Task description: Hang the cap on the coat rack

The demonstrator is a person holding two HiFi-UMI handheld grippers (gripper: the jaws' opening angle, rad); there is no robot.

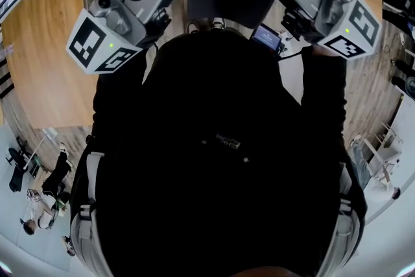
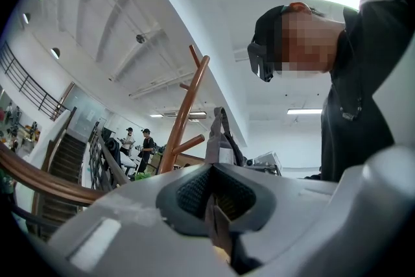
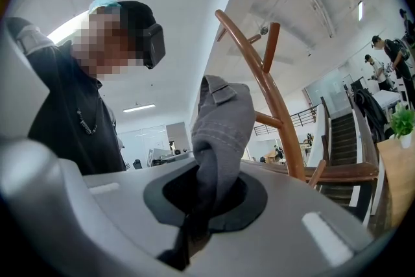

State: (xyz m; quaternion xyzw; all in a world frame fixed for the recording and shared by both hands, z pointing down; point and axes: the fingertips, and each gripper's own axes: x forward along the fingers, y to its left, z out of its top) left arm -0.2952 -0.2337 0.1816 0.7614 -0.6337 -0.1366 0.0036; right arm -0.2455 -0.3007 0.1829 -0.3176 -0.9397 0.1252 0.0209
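The cap (image 3: 224, 120) is not yet on the coat rack (image 3: 275, 100); it is held up just beside the rack's wooden pegs and touches none of them, so the hanging itself is left to do. The right gripper (image 3: 194, 224) is clamped on a fold of the grey cloth, and the left gripper (image 2: 217, 220) has its jaws pressed together on what seems to be the cap's other edge. The rack's foot is hidden behind the gripper bodies.
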